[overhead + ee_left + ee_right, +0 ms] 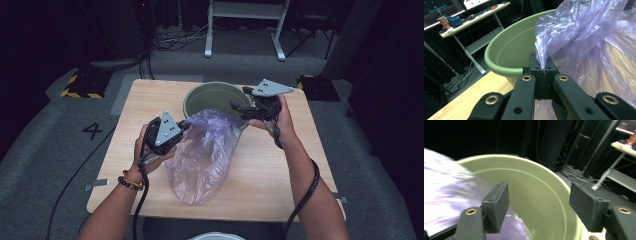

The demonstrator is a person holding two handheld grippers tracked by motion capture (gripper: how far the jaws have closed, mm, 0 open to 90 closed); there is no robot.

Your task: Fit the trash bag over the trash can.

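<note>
Plastic bag [202,155] lies on table [280,175], mouth draped at rim of green bucket [212,95]. L gripper [544,75] clamped on bag edge; R gripper [539,207] jaws apart, nothing between, over bucket. Next, prob: R takes opposite edge near rim (keep L pinch firm), spread mouth over bucket. Bag contents unclear through film; bucket base hidden behind bag.

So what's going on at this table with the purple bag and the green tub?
A person works with a gripper in each hand. The left gripper is shut on the edge of a thin purple plastic bag, which lies on the wooden table and reaches the rim of a green bucket. The right gripper hangs open over the bucket, holding nothing.
</note>
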